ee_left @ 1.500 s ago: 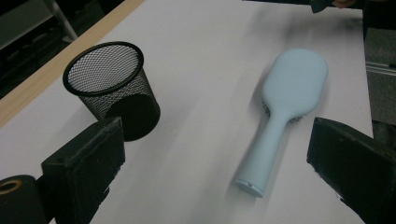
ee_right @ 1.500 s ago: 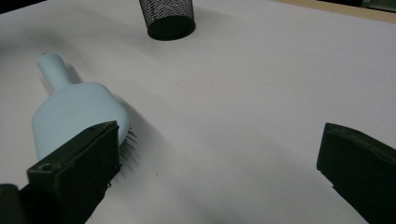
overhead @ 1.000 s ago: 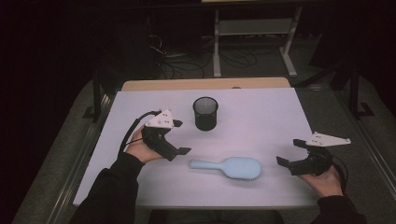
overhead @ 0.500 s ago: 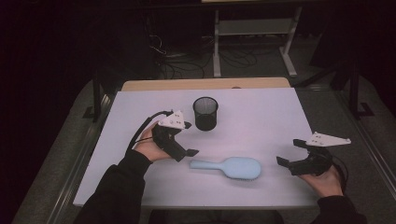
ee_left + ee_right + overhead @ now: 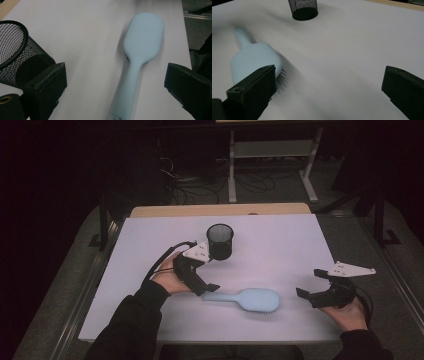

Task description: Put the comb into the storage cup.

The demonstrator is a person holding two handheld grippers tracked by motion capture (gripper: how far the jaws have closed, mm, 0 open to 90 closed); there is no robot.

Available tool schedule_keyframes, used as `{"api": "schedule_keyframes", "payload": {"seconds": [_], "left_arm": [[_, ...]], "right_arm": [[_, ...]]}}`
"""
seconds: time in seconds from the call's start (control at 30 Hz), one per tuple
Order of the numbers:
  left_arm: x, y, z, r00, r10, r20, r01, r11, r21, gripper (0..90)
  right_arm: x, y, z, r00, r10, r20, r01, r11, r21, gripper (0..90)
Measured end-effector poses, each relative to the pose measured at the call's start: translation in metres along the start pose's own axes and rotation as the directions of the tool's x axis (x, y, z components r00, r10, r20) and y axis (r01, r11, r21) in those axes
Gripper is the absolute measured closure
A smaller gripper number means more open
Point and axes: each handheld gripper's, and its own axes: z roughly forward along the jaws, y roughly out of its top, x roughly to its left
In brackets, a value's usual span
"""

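Observation:
A light blue hairbrush [image 5: 250, 299] lies bristles down on the white table [image 5: 280, 250], its handle pointing left. My left gripper [image 5: 210, 274] is at the handle's end and is open. In the left gripper view the brush [image 5: 142, 42] runs up the middle, and its handle lies between the wide-apart jaws of the gripper [image 5: 117, 87] without touching them. A black mesh cup [image 5: 220, 241] stands upright just behind that hand. My right gripper [image 5: 311, 283] rests open near the table's right edge. It faces the brush head [image 5: 253, 60] and holds nothing.
In the left gripper view the mesh cup [image 5: 22, 62] stands close beside the left jaw. From the right gripper [image 5: 329, 92] the cup [image 5: 304, 8] is far off at the top. A wooden strip [image 5: 220, 210] runs behind the table. Cables and a metal stand [image 5: 270, 150] are on the floor beyond.
My left gripper has moved right and toward the person, from beside the cup to the end of the brush handle. The right gripper and the brush have stayed in place.

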Motion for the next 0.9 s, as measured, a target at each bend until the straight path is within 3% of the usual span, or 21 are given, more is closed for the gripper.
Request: {"api": "schedule_keyframes", "payload": {"seconds": [0.33, 0.9], "left_arm": [[0.000, 0.001, 0.009, 0.9997, 0.015, 0.020, -0.016, 0.9997, 0.017, 4.5], [-0.005, 0.007, 0.040, 0.9959, 0.045, 0.079, -0.051, 0.9960, 0.073, 4.9]], "right_arm": [[0.000, 0.000, 0.001, 1.0000, 0.000, 0.001, 0.000, 1.000, 0.002, 0.0], [0.000, 0.000, 0.000, 1.0000, 0.000, -0.002, 0.000, 1.000, 0.000, 0.0]]}}
